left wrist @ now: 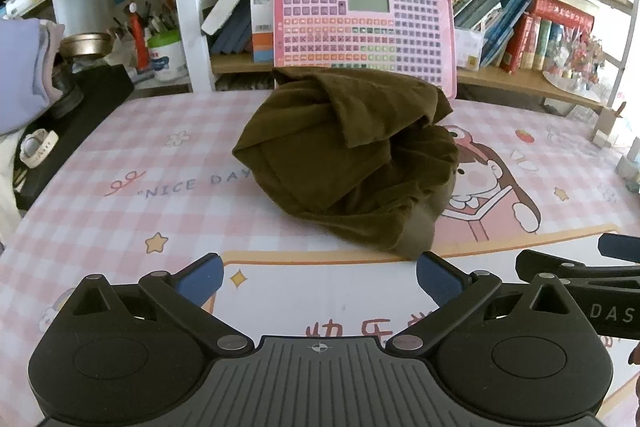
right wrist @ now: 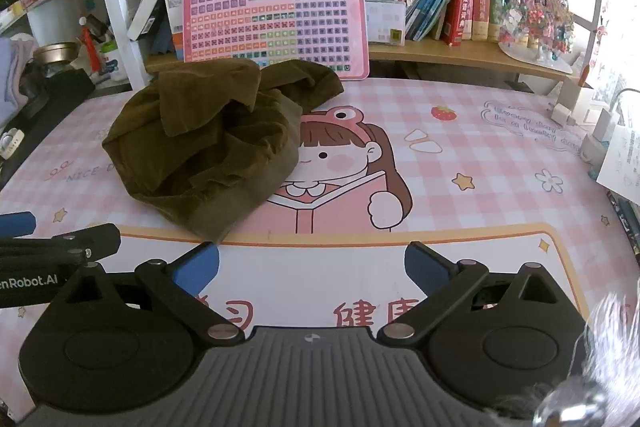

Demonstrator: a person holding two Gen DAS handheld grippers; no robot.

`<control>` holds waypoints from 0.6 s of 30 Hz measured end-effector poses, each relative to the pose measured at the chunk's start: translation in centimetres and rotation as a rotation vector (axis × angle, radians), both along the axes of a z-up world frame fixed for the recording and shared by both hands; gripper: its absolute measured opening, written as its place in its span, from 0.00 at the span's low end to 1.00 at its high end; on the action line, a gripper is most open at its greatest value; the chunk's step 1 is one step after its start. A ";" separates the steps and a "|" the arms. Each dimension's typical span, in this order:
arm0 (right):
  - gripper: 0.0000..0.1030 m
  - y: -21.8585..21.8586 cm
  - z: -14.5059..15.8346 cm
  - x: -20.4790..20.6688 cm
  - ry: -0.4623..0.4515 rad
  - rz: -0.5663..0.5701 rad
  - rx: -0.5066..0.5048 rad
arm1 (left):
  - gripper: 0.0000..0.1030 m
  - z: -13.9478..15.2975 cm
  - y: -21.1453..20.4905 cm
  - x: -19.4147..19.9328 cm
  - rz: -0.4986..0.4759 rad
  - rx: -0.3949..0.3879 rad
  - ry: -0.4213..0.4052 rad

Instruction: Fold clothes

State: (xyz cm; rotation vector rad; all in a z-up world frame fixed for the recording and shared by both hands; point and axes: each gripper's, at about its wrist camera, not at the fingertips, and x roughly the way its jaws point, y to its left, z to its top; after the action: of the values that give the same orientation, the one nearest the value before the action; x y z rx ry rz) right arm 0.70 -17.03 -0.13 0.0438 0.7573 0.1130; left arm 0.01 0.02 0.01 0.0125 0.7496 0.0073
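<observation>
Clothes (left wrist: 348, 155) lie in a brown heap on the pink desk mat (left wrist: 120, 155). Left gripper (left wrist: 320, 281) and right gripper (right wrist: 312, 267) are both spread wide, holding nothing.

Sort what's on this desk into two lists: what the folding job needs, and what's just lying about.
For the job: crumpled brown garment; left tongs, open; right tongs, open.

Lying about: pink keyboard board; books; white watch; pen pot; desk mat.
</observation>
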 end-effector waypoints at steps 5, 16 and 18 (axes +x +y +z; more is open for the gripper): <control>0.97 0.0 0.0 0.1 0.001 0.000 0.001 | 1.00 0.3 0.9 0.4 0.001 -0.002 -0.001; 0.97 0.0 -0.2 0.2 0.005 0.000 0.003 | 1.00 0.3 1.5 1.1 0.001 -0.011 0.009; 0.97 0.1 -0.2 0.3 0.009 -0.001 0.002 | 1.00 0.3 1.5 1.2 0.000 -0.011 0.012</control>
State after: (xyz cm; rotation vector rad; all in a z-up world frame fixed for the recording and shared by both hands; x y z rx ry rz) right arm 1.00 -16.97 -0.33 0.0471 0.7666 0.1129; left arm 1.18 1.54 0.31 0.0020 0.7612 0.0032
